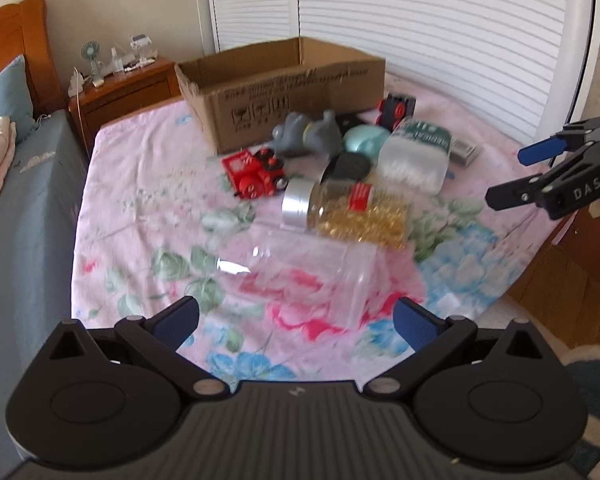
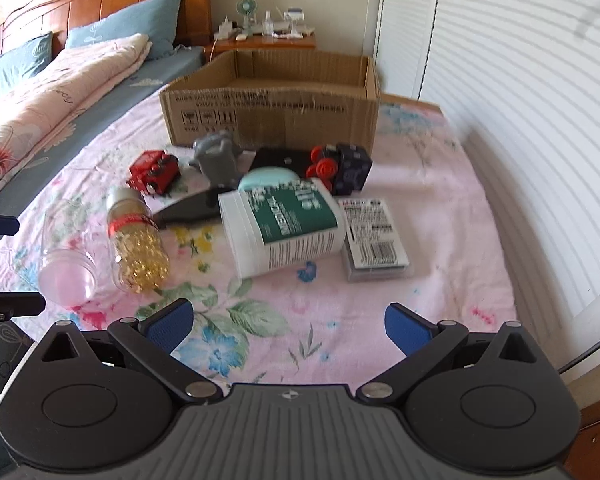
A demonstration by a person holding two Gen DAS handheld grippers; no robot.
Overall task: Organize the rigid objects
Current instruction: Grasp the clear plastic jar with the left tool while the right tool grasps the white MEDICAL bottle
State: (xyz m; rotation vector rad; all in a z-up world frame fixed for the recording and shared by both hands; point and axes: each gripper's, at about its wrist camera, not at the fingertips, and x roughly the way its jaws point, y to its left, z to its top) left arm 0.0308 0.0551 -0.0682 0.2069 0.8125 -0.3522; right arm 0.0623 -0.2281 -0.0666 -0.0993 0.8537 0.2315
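Note:
A cluster of objects lies on the floral pink sheet before an open cardboard box (image 1: 284, 88) (image 2: 272, 96). Nearest my left gripper (image 1: 296, 320) is an empty clear jar (image 1: 312, 276) (image 2: 66, 268) on its side, then a silver-capped jar of golden capsules (image 1: 352, 212) (image 2: 138, 244). Further back are a red toy train (image 1: 256, 174) (image 2: 156, 172), a grey elephant toy (image 1: 306, 132) (image 2: 216, 156), a cotton-swab tub (image 1: 416, 156) (image 2: 284, 228) and a dark block with red wheels (image 1: 396, 110) (image 2: 340, 168). My right gripper (image 2: 290, 326) (image 1: 512, 176) hovers open at the sheet's near edge. Both hold nothing.
A flat labelled packet (image 2: 374, 240) lies right of the tub, and a teal oval case (image 2: 268, 178) and a black object (image 2: 192, 208) lie among the toys. A bed with pillows (image 2: 100, 32) and a wooden nightstand (image 1: 124, 88) stand left. Louvred doors (image 1: 420, 20) rise behind.

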